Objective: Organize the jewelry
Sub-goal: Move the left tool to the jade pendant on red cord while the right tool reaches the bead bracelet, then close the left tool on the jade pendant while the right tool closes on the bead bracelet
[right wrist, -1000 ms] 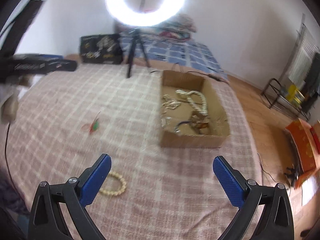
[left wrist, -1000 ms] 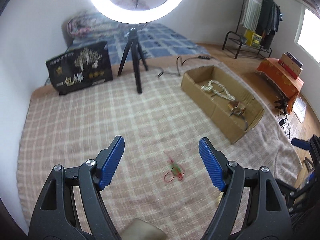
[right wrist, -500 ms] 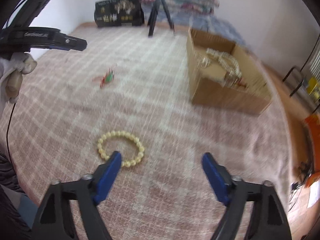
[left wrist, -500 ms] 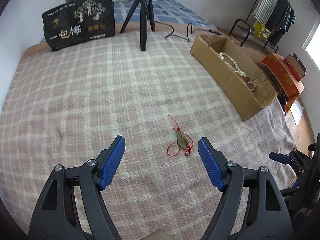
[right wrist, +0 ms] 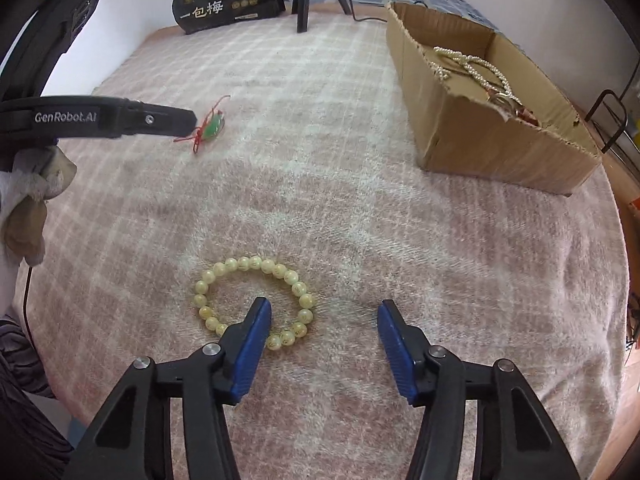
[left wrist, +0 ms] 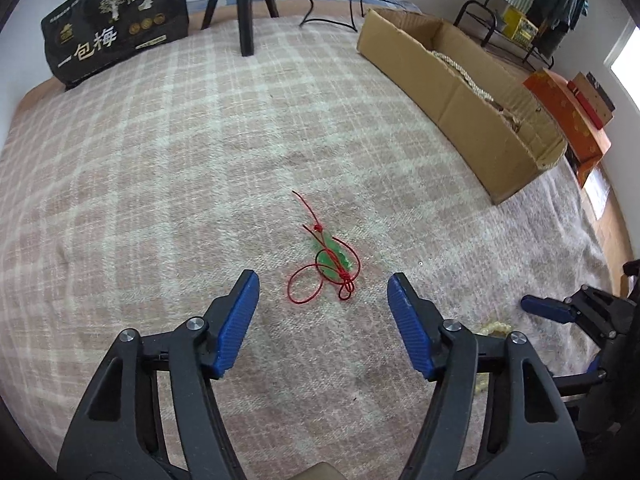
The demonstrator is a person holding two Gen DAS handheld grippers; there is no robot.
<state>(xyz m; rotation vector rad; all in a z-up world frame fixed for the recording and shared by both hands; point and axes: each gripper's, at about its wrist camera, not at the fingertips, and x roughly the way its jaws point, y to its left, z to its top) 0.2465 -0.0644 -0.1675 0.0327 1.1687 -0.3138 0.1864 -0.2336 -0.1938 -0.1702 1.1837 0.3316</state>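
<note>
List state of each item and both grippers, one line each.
left gripper: open, empty, just short of the pendant.
right gripper: open, empty, left finger over the bracelet's near side.
red-cord green pendant: loose on the blanket, cord tangled.
yellow bead bracelet: flat on the blanket, closed loop.
cardboard box: open top, holds pearl strands and other jewelry.
black gift bag: propped upright at the blanket's far edge.
</note>
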